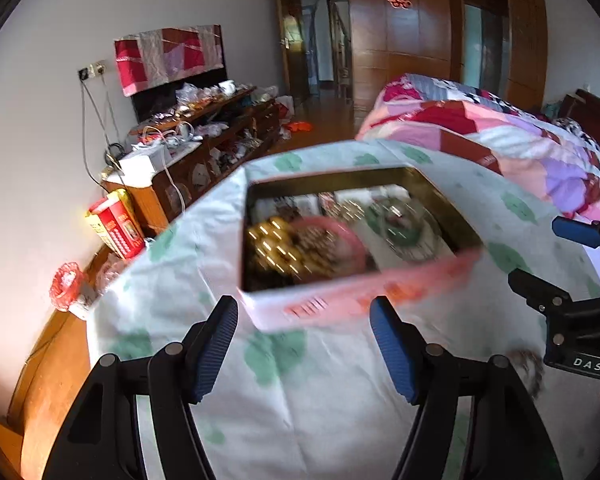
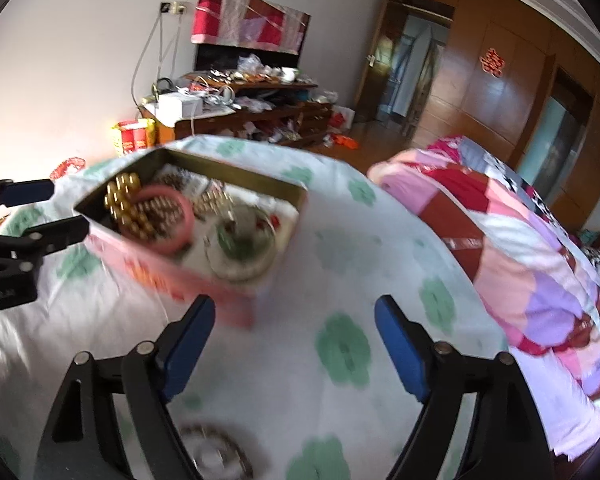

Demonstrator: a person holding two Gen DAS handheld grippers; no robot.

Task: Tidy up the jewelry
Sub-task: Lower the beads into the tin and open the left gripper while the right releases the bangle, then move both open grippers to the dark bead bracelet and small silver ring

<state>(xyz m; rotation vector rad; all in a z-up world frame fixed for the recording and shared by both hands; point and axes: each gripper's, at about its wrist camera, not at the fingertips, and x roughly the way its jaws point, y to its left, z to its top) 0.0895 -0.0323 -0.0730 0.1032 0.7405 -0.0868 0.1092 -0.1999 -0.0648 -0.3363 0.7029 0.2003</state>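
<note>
Tin [image 1: 340, 304] of jewelry on sheet [image 1: 300, 400], frames blurred.
Left hand-held gripper [image 1: 304, 344] and right hand-held gripper [image 2: 296, 344] both spread, holding nothing; bracelet [image 2: 212, 456] under right.

Bare sheet [image 2: 300, 360] ahead of both open jaws, pink tin [image 1: 340, 304] the only obstacle, bracelet [image 2: 216, 456] underneath.

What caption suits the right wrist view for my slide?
Open right gripper above a beaded bracelet on the sheet, near the jewelry box.
</note>
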